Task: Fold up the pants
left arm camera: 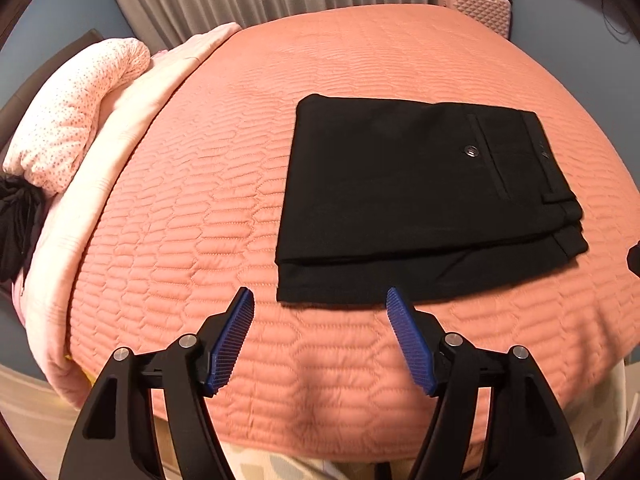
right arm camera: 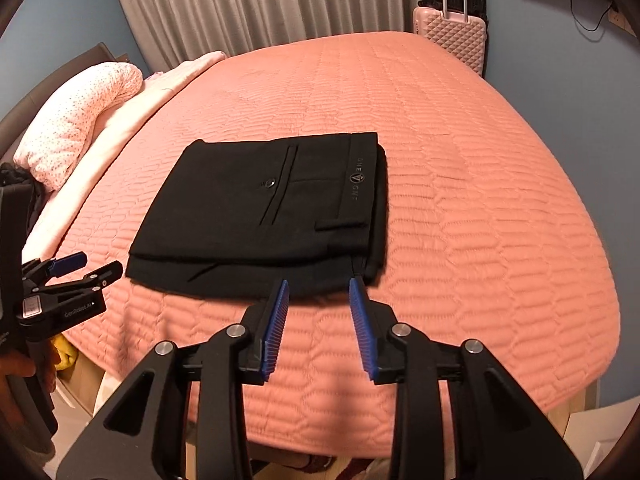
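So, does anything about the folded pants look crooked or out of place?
Only slightly. The black pants lie folded flat on the pink bedspread, but the layers are not flush: the lower layer sticks out along the near edge. Both the left gripper and the right gripper are open, holding nothing.

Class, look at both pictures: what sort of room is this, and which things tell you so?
Most likely a bedroom: a wide bed under a salmon quilted bedspread, a spotted pillow at its head, and a pink suitcase by the curtain.

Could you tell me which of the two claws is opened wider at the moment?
The left claw: its blue fingers spread far apart, whereas the right claw shows a narrower gap.
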The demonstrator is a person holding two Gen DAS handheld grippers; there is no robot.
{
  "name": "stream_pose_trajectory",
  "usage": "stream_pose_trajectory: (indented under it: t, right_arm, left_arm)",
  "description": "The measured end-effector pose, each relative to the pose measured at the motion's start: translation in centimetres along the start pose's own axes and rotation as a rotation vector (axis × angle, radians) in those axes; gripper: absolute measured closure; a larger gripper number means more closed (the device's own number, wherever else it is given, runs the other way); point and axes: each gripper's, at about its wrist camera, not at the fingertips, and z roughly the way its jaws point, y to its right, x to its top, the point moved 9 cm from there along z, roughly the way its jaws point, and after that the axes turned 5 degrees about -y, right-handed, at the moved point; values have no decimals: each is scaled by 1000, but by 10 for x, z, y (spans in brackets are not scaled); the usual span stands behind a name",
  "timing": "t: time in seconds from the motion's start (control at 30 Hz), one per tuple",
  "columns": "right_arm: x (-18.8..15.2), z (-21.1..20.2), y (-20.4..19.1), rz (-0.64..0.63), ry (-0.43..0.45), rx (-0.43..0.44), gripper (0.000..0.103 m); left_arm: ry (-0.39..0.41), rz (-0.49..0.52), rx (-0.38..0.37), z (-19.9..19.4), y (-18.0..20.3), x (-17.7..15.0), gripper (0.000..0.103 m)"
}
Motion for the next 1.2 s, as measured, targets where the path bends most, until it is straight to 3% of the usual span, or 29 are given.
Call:
stream_pose_trajectory:
  t: [0.63,0.77,0.83,0.9,0.93,1.2]
  right_arm:
    - [-12,-33,5,65,36,-22,71]
    - [-5,-37,-2,54,48,-30,71]
    - [-2,-40,-5,51,55,-36,63]
    - [6,-48,-5,61,95,-72,19]
    - [12,-56,-6,64,141,-91,15]
    - [43,-77,-26,-45,223,-140,11]
  left_arm:
    - [-24,37,-55,-27,37,-22,36]
    - [-9,28,-44,-32,36,-17,31]
    - [-3,21,-45,-34,33,-14,31]
    - [2,4,-52,-36,30,-11,31]
    - [5,-4,-54,-37,28,-9,31]
    - [23,-48,-30,-46,14,4,30]
